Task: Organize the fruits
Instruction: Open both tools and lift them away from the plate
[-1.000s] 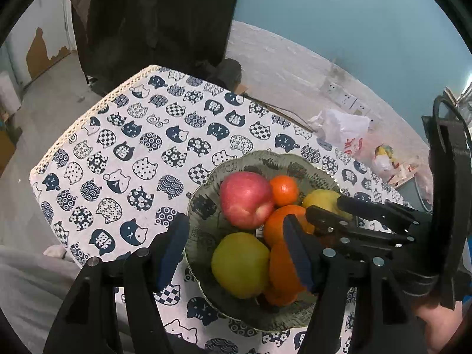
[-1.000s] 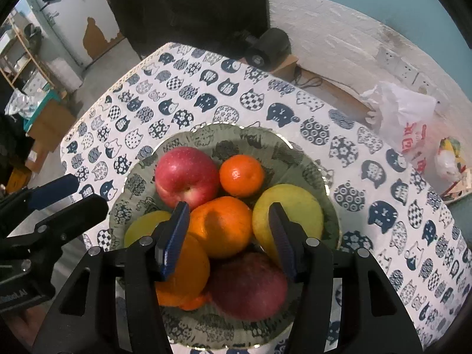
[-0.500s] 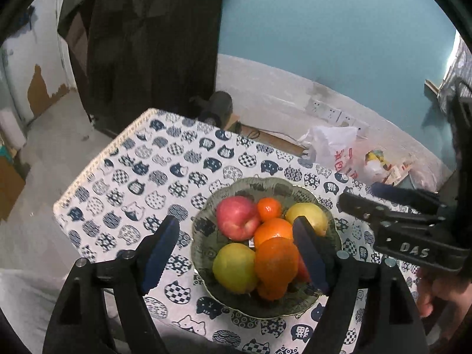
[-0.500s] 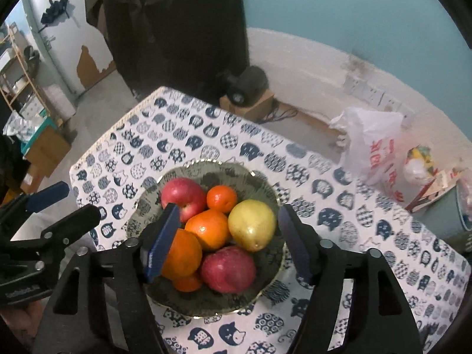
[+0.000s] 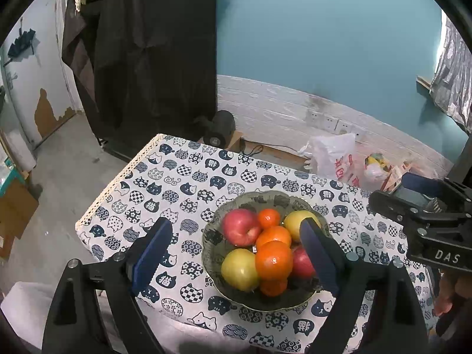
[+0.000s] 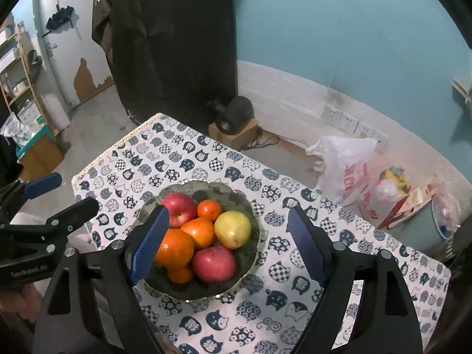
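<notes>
I see my left gripper [image 5: 234, 253] above the table [image 5: 183, 177], its blue fingers [image 5: 152, 249] spreading apart and gripping nothing. My right gripper [image 6: 227, 242] hangs likewise, its fingers [image 6: 305, 244] widening and empty, touching no fruit. The bowl [image 6: 250, 253] sits on the cat-print cloth, piled with two red apples [image 6: 214, 262], oranges [image 6: 174, 247], and yellow fruit [image 6: 233, 228].

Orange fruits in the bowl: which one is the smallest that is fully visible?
The small mandarin at the far side of the bowl, between the red apple and the yellow pear. The other fully visible oranges are clearly bigger.
</notes>
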The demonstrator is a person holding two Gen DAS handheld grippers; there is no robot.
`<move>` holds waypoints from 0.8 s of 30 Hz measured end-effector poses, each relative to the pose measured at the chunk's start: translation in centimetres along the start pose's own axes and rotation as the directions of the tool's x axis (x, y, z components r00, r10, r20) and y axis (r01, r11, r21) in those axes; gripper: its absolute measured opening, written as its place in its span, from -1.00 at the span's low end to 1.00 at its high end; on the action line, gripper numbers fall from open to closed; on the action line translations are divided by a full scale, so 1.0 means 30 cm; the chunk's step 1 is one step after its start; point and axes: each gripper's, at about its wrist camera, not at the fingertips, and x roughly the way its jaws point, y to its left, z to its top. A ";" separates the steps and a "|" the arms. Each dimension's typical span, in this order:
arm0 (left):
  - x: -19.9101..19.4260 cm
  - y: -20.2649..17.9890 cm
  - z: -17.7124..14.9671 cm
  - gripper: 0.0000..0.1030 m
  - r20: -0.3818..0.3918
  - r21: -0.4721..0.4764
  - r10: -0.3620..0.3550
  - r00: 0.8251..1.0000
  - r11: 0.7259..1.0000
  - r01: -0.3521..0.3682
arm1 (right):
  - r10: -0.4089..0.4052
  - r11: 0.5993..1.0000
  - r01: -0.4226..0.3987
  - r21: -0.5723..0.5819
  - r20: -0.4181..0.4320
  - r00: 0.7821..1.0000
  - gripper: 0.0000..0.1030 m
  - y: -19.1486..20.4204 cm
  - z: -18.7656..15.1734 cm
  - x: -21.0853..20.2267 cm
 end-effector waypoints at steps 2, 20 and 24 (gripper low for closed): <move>-0.015 -0.011 0.001 0.82 0.003 0.009 0.006 1.000 1.000 -0.006 | -0.002 1.000 0.002 -0.003 0.006 1.000 0.61 -0.004 -0.007 -0.018; -0.107 -0.075 0.005 0.98 0.063 0.047 0.024 0.998 0.999 -0.027 | -0.016 1.000 0.017 -0.004 0.044 0.999 0.62 -0.022 -0.023 -0.118; -0.111 -0.080 0.012 0.98 0.062 0.045 0.029 0.998 0.998 -0.032 | -0.024 1.000 0.024 -0.011 0.049 0.999 0.62 -0.023 -0.025 -0.125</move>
